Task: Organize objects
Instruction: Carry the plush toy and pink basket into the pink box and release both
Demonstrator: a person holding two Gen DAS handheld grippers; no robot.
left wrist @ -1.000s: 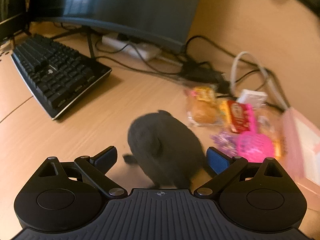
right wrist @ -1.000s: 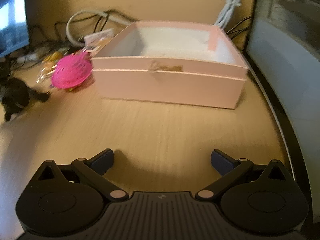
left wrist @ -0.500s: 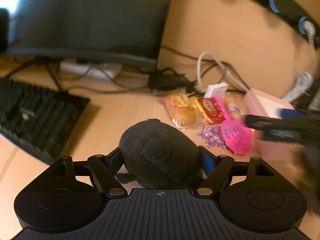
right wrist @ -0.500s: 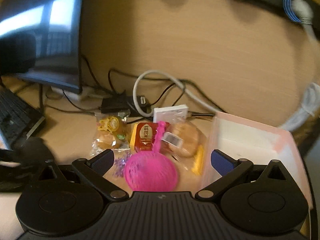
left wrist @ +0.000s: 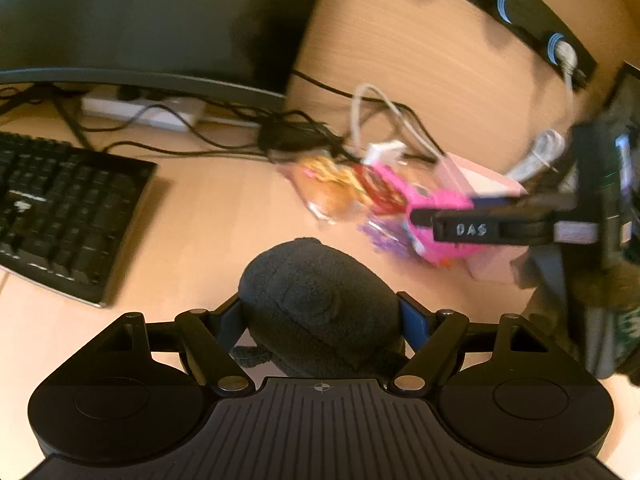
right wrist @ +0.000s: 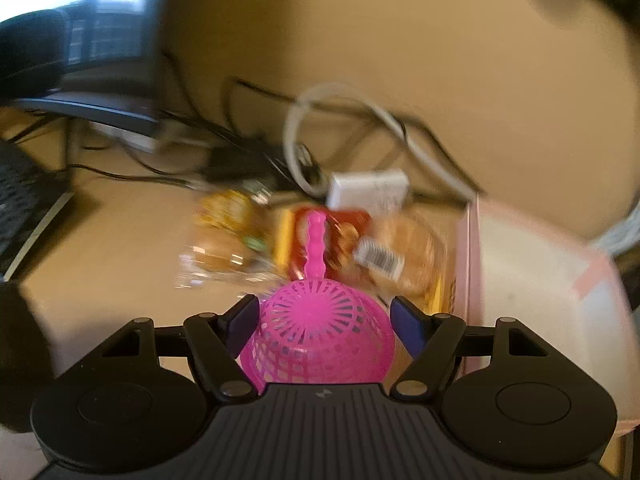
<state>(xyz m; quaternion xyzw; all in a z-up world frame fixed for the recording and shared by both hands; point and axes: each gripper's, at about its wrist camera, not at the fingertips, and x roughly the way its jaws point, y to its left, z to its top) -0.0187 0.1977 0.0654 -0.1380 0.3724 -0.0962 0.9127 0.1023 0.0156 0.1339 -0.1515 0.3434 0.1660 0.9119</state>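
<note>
Wooden desk (left wrist: 224, 216) and back panel (left wrist: 420, 48), dark monitor (left wrist: 140, 20), black keyboard (left wrist: 60, 208), tangled cables (left wrist: 224, 120).

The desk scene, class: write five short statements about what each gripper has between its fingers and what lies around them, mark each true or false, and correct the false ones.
1. The left gripper is clamped on a dark plush toy. True.
2. The right gripper has a pink mesh scoop between its fingers. True; its jaws are closing on it.
3. The pink box is full of snacks. False: what shows of its inside is bare, and the snack packets lie on the desk beside it.
4. A keyboard lies on the desk. True.
5. The scoop's handle points toward the right wrist camera. False: it points away.
</note>
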